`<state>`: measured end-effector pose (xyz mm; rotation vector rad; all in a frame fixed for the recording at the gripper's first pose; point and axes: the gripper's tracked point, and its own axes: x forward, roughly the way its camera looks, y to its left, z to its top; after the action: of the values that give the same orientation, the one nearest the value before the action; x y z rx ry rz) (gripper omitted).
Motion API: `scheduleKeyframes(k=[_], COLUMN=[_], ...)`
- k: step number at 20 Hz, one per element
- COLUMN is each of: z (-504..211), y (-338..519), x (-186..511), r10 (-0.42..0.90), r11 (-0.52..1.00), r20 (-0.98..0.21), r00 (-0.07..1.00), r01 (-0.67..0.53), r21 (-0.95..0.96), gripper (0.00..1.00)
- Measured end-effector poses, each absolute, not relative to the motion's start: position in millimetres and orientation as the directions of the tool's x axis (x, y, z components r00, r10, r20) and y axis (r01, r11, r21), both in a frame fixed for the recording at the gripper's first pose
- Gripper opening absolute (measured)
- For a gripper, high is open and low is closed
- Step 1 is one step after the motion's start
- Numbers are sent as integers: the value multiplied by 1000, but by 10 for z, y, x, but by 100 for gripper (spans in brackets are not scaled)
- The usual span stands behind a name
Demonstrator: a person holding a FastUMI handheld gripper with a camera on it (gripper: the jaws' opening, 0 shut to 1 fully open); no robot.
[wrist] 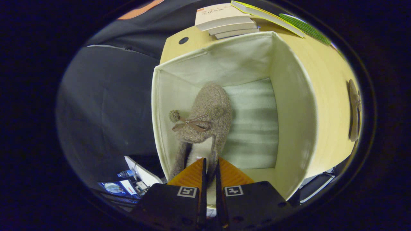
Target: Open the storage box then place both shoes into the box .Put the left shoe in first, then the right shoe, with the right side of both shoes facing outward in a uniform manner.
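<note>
Claw (210, 165) of mine: pointed steeply down into the open storage box (290, 106), 2 fingers nearly together, clenched on the heel rim of shoe 1 (205, 120). Ribbed pads (192, 175) press that rim from both sides.

Shoe 1: fuzzy brown slipper of woolly knit, rounded toe pointing away from me, thin bow and 1 small pompom on the upper, pale lining at the opening. It sits inside the box, toward the wall on my left, whether touching the floor I cannot tell.

Storage box: cream fabric, square, soft upright walls, ridged pale floor. It stands on a light wooden table (324, 96).

Shoe 2 (354, 110): same brown, lying on the table beside the box, well apart from my fingers.

Books (224, 21): stack beyond the box.
</note>
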<state>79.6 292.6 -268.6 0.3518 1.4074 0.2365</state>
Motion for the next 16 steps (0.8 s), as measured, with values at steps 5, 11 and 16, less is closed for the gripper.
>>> scheduleKeyframes(k=[5, 11, 16], z=[-2489, -2082, -1678], y=[3023, 2833, 2520], x=[779, 725, 568], r10=[414, 398, 391], r11=[905, 915, 920], r20=[-893, -877, -860], r00=[176, 268, 327], r01=[24, -55, -101], r21=[425, 399, 379], gripper=[64, 88, 92])
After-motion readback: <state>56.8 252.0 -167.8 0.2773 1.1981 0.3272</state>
